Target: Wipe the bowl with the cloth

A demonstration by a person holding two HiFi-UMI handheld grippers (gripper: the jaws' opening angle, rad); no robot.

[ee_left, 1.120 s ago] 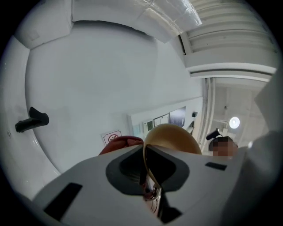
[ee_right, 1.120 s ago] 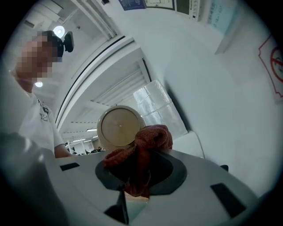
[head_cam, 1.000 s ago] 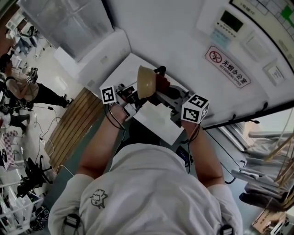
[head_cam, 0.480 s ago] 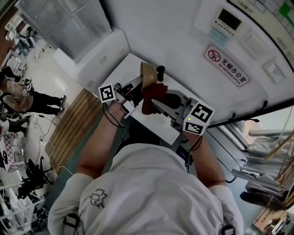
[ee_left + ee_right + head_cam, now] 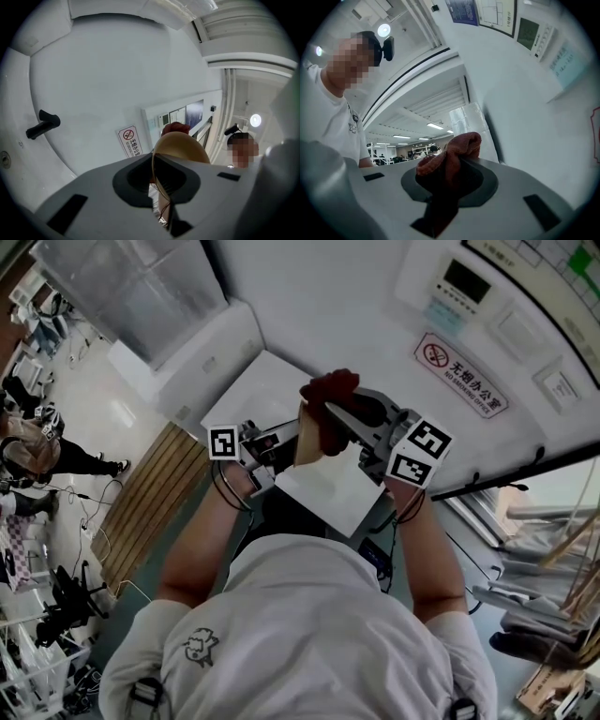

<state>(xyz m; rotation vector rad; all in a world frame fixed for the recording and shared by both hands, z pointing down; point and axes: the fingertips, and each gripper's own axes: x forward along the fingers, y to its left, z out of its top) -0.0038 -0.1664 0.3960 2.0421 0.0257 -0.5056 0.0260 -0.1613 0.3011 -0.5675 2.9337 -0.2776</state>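
Pinches the tan bowl (image 5: 183,146) by its rim in the left gripper (image 5: 160,194), jaws nearly together on the thin wall, bowl on edge above the white table (image 5: 251,390). Clamps the dark red cloth (image 5: 451,161) in the right gripper (image 5: 446,190), bunched at the bowl's 12 o'clock.

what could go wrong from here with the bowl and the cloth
1. The left gripper pinches the bowl only by its thin rim, up in the air. A hard push from the cloth could twist it out of the fingers, and it might drop.
2. The right gripper holds the cloth as a bunched wad. It may slip loose or reach only part of the bowl.
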